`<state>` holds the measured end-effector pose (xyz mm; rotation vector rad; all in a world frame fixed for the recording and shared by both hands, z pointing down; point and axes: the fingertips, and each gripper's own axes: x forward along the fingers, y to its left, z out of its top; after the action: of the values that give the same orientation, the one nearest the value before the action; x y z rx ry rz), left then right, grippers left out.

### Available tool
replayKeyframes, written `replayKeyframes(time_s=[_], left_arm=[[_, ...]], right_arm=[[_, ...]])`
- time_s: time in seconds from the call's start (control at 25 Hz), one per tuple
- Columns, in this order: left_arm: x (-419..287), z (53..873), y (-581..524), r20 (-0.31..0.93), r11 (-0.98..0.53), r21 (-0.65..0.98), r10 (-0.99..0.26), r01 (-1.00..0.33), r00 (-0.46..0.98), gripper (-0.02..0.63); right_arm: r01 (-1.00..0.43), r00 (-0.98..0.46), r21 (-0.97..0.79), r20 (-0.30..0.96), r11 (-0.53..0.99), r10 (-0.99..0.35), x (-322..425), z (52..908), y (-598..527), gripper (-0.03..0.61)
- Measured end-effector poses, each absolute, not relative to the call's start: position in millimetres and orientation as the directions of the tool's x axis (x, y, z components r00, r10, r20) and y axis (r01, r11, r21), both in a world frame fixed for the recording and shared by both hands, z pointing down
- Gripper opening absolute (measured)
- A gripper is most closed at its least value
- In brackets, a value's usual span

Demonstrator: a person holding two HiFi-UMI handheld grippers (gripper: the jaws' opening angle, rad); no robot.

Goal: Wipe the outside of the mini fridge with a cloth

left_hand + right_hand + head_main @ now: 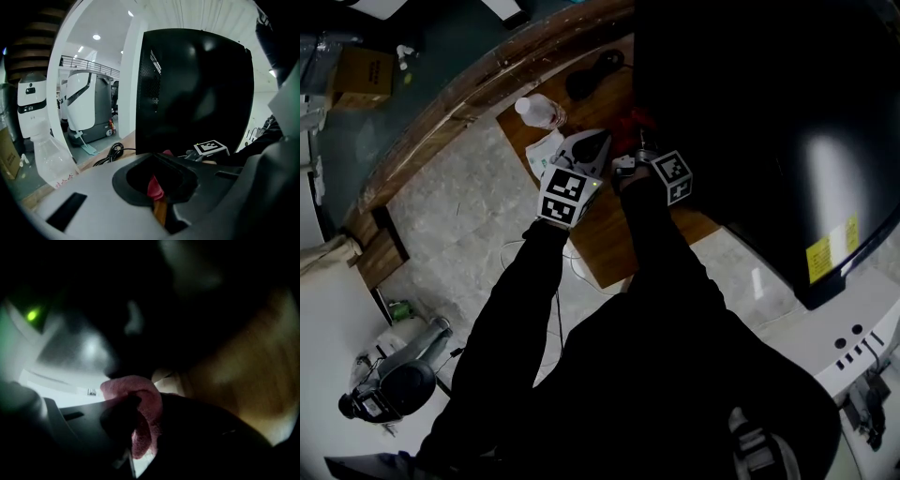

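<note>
We begin at the right claw (136,425). It is clenched on the cloth (143,394), a pink-red towel that folds over one jaw and hangs down between the two. Its own view is very dark, so we cannot say what the cloth touches beyond the jaws.

The left claw (157,199) has its jaws drawn together, with only a thin slit between them. A red piece of the cloth shows in the hollow behind that slit. We cannot tell if it is pinched there or only lies behind.

In the head view both claws hang close to each other, above the wooden counter (600,234), and the cloth is between their tips. The mini fridge (197,89) stands on that counter, just beside the claws, on the person's right. It is black and glossy, and the lamps reflect on it. The cloth seems near its lower corner, but we see no contact.

A clear plastic bottle (539,111) and a black cable (112,151) lie on the counter near the claws.

In our judgement the cloth is in hand and brought to the fridge. No face looks wiped or unwiped, so we count the top, sides and front as work left.
</note>
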<state>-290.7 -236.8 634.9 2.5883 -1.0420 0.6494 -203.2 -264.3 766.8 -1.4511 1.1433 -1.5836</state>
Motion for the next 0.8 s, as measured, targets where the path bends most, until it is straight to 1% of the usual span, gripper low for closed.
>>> replayKeyframes(time_s=[0.08, 0.16, 0.24, 0.32, 0.4, 0.48, 0.64, 0.8], left_arm=[[-295.6, 628.8, -230.5, 0.485, -0.682, 0.109, -0.599, -0.723, 0.638, 0.006], [-301.6, 623.1, -220.9, 0.462, -0.653, 0.151, -0.617, -0.742, 0.637, 0.006], [-309.0, 617.6, -209.0, 0.447, -0.629, 0.17, -0.637, -0.758, 0.629, 0.006], [-317.2, 611.3, -194.4, 0.435, -0.614, 0.176, -0.653, -0.77, 0.62, 0.006], [-324.4, 602.3, -176.8, 0.421, -0.602, 0.186, -0.666, -0.777, 0.616, 0.006], [-329.8, 590.6, -156.0, 0.406, -0.596, 0.196, -0.674, -0.779, 0.617, 0.006], [-329.7, 566.6, -107.8, 0.369, -0.614, 0.204, -0.673, -0.762, 0.641, 0.006], [-319.6, 541.5, -47.2, 0.348, -0.661, 0.206, -0.64, -0.722, 0.685, 0.006]], right_arm=[[-0.123, -0.189, -0.927, 0.373, -0.355, -0.908, -212.8, 754.0, -262.7, 0.083], [-0.192, -0.262, -0.942, 0.32, -0.276, -0.911, -226.4, 737.2, -260.8, 0.083], [-0.271, -0.33, -0.946, 0.264, -0.177, -0.906, -238.7, 712.3, -254.7, 0.083], [-0.383, -0.396, -0.921, 0.229, -0.067, -0.889, -249.5, 683.5, -244.6, 0.083], [-0.495, -0.465, -0.867, 0.203, 0.062, -0.862, -259.9, 655.0, -231.5, 0.083], [-0.575, -0.525, -0.796, 0.18, 0.191, -0.832, -268.0, 626.8, -214.5, 0.083], [-0.65, -0.623, -0.656, 0.171, 0.383, -0.764, -275.6, 579.1, -170.0, 0.083], [-0.659, -0.681, -0.588, 0.201, 0.469, -0.705, -268.3, 549.8, -102.6, 0.083]])
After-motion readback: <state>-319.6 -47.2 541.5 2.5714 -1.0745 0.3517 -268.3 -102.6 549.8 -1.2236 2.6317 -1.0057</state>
